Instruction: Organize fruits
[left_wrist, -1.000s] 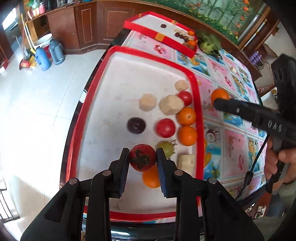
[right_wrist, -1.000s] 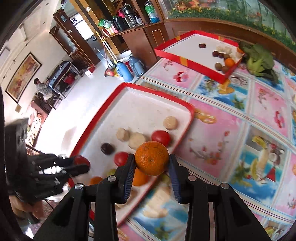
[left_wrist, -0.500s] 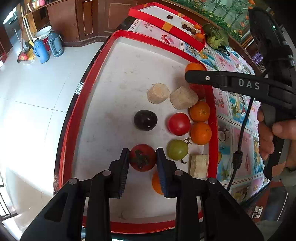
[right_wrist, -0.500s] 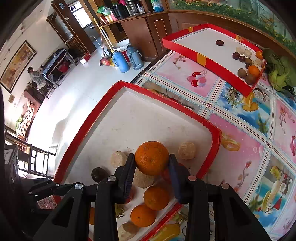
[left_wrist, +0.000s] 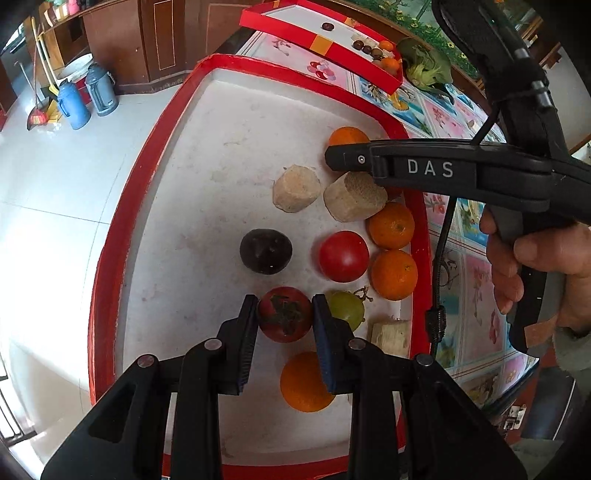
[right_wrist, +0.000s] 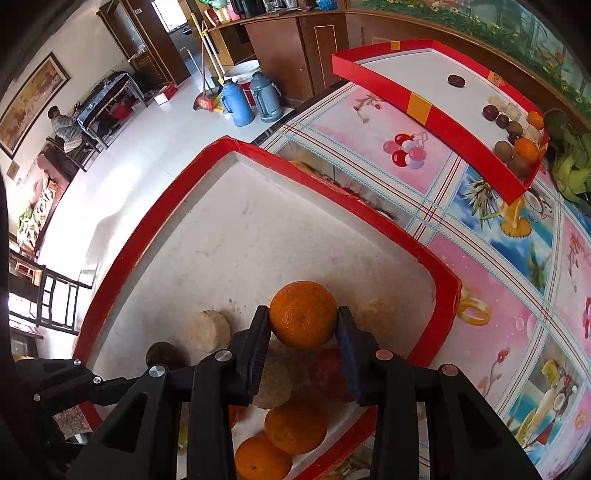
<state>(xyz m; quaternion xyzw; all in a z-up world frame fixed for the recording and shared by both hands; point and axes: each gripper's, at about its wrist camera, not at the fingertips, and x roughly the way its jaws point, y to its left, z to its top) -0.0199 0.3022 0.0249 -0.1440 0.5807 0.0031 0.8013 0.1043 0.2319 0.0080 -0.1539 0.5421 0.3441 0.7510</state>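
My left gripper (left_wrist: 284, 314) is shut on a dark red tomato (left_wrist: 283, 314), held low over the near part of the red-rimmed white tray (left_wrist: 110, 236). On the tray lie a dark purple fruit (left_wrist: 266, 251), a red tomato (left_wrist: 343, 256), a green fruit (left_wrist: 347, 308), several oranges (left_wrist: 393, 273) and beige chunks (left_wrist: 295, 188). My right gripper (right_wrist: 302, 325) is shut on an orange (right_wrist: 303, 314), hanging over the tray's right side beyond the beige chunks. In the left wrist view the right gripper (left_wrist: 332, 157) reaches in from the right with a hand (left_wrist: 535, 266) on its handle.
A second red tray (right_wrist: 424, 105) with small fruits stands farther back on the patterned tablecloth (right_wrist: 498, 258). Green leafy vegetables (right_wrist: 569, 162) lie at its right end. Two blue flasks (right_wrist: 251, 98) and a broom stand on the white floor beyond the table edge.
The right gripper has carried its orange from beside the tray to over the tray's right side and lower. The left gripper has sunk slightly with the tomato still held.
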